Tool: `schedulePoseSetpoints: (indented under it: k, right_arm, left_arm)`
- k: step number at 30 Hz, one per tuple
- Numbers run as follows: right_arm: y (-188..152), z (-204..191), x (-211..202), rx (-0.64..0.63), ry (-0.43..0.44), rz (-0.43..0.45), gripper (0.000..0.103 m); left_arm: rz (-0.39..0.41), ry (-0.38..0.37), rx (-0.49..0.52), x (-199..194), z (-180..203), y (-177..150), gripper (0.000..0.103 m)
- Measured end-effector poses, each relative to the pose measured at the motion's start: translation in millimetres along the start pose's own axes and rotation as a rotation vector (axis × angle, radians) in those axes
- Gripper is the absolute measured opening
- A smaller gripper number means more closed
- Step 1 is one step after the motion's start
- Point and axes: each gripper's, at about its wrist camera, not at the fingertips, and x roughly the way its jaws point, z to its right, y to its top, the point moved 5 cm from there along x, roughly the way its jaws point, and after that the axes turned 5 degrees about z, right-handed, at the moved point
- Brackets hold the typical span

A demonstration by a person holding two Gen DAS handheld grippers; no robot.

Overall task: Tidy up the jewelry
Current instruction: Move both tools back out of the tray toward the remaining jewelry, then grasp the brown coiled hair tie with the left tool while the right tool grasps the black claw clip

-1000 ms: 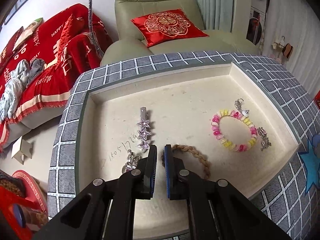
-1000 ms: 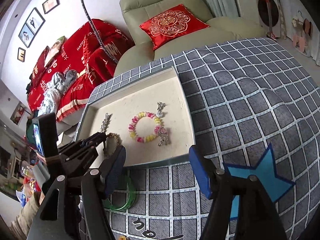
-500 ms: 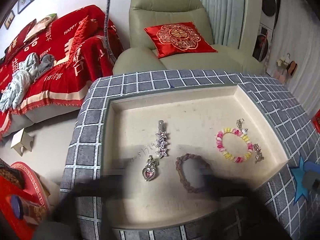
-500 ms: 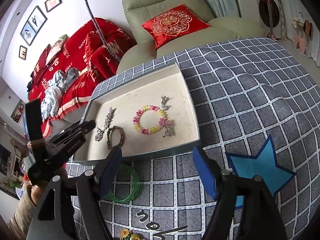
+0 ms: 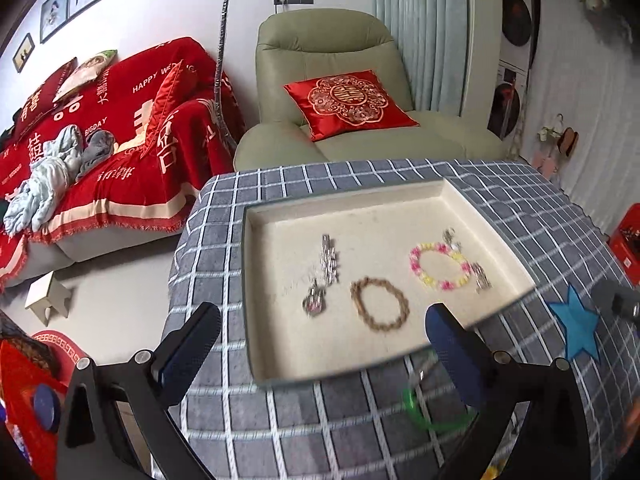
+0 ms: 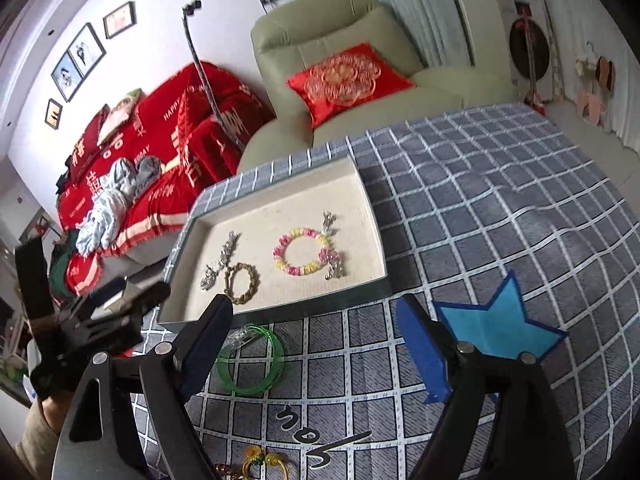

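Note:
A cream tray (image 5: pixel 360 210) (image 6: pixel 280 196) on the checked cloth holds a brown braided bracelet (image 5: pixel 380 309) (image 6: pixel 240 282), a pink-yellow bead bracelet (image 5: pixel 439 265) (image 6: pixel 302 251), a star hair clip (image 5: pixel 329 258) (image 6: pixel 227 249), a heart pendant (image 5: pixel 315 302) and silver charms (image 6: pixel 333 270). A green bangle (image 6: pixel 251 358) (image 5: pixel 434 416) lies on the cloth in front of the tray. My left gripper (image 5: pixel 320 346) is open and empty, pulled back from the tray. My right gripper (image 6: pixel 312 342) is open and empty, above the cloth beside the bangle.
A blue star cutout (image 6: pixel 496 320) (image 5: pixel 576 324) lies right of the tray. Yellow-orange jewelry (image 6: pixel 260 460) lies at the near edge. A green armchair with a red cushion (image 5: pixel 348 100) and a red sofa (image 5: pixel 100 128) stand behind the table.
My left gripper opened, let go of the brown braided bracelet in the tray, and drew back and up. My right gripper shifted slightly toward the green bangle.

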Motion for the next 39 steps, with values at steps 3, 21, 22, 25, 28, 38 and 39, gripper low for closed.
schedulePoseSetpoints:
  k: [3, 21, 22, 25, 28, 38, 39]
  right_arm:
    - [-5, -3, -8, -0.002, 0.021, -0.027, 0.086]
    - [-126, 3, -39, -0.103, -0.054, -0.264, 0.086]
    - [-131, 3, -40, -0.103, -0.057, -0.269, 0.086]
    - [-141, 4, -44, -0.101, -0.065, -0.277, 0.086]
    - [-147, 5, -46, -0.104, -0.072, -0.280, 0.086]
    - [-152, -4, -43, -0.132, -0.087, -0.289, 0.086]
    - [-152, -5, -43, -0.137, -0.093, -0.288, 0.086]
  left_arm:
    - [-0.040, -0.049, 0.005, -10, 2, -15, 0.103]
    - [-0.157, -0.164, 0.074, -64, 34, -116, 0.103]
    - [-0.162, -0.164, 0.076, -63, 35, -117, 0.103]
    - [-0.178, -0.163, 0.082, -60, 37, -122, 0.103]
    - [-0.186, -0.169, 0.096, -60, 40, -127, 0.103]
    - [-0.210, -0.179, 0.161, -59, 50, -142, 0.103]
    - [-0.214, -0.179, 0.166, -58, 51, -144, 0.103]
